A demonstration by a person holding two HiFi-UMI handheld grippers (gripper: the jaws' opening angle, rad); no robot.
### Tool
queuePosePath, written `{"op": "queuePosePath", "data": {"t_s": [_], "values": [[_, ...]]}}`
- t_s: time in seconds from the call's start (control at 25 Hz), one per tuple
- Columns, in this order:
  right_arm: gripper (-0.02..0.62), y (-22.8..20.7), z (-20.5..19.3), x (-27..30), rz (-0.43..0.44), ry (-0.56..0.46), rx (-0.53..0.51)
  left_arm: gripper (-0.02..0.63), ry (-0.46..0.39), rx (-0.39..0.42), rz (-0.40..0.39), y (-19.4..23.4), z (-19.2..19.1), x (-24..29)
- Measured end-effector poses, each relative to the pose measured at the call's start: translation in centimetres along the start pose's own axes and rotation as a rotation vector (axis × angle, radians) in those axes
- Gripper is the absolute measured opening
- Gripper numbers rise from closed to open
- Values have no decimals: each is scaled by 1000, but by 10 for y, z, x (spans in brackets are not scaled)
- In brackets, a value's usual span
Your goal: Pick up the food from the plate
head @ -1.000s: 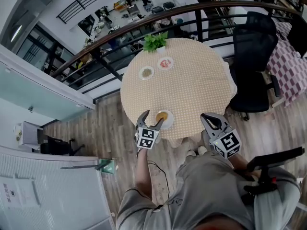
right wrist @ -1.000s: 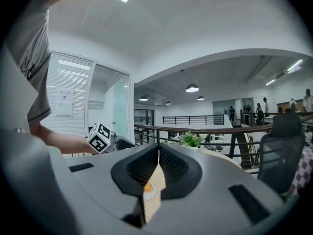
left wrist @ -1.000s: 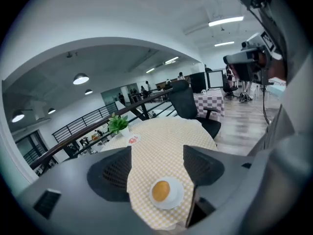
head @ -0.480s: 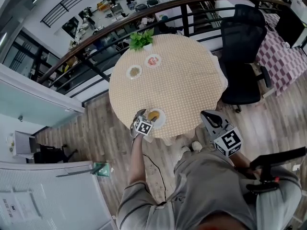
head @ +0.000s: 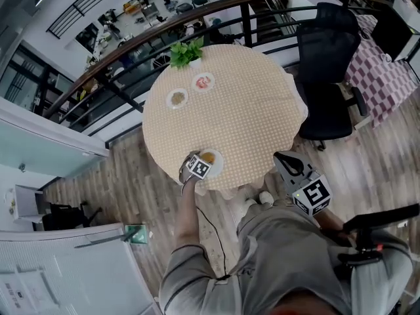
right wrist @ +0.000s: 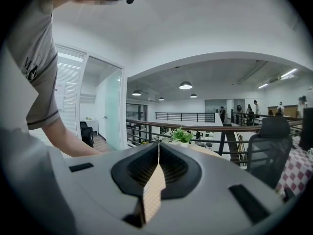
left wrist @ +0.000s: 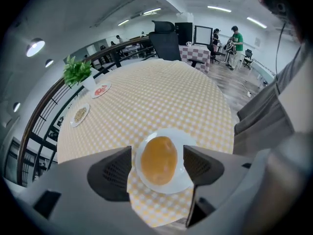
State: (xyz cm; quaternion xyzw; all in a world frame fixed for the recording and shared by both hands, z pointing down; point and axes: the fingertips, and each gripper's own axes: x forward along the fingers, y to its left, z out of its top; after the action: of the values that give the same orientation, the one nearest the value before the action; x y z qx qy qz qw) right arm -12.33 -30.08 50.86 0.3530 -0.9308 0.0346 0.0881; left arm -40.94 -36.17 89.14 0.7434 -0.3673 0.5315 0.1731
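I'm on the approach to the grasp: my left gripper (left wrist: 157,166) has its jaws wide apart and unloaded. The golden-brown food (left wrist: 158,159) lies straight ahead in the gap between them, on its white plate (left wrist: 185,181) by the worktop (left wrist: 161,97) edge, and I judge neither pad touches it. Next I'd ease forward until the pads flank its sides, then close gently and lift. My right gripper (right wrist: 157,166) hangs off the worktop, jaws together on nothing.

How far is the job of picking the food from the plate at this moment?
Done: the left gripper hangs over the near plate, jaws apart on either side of the orange-brown food. In hand: nothing is gripped yet. Left: close on the food and lift it. The right gripper is shut, off the table.
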Motion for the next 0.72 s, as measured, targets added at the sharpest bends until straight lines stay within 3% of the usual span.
{"op": "queuePosePath", "data": {"t_s": [0.24,0.36,0.72], "values": [[15,-4,-10,2,-14,16,15,342,84,82,-29,-5,-14,31],[15,-6,-8,3,-23,20,8,342,116,85,-44,-6,-19,43],[15,-8,-1,5,-37,26,-1,344,152,141,-83,-3,-20,54]]}}
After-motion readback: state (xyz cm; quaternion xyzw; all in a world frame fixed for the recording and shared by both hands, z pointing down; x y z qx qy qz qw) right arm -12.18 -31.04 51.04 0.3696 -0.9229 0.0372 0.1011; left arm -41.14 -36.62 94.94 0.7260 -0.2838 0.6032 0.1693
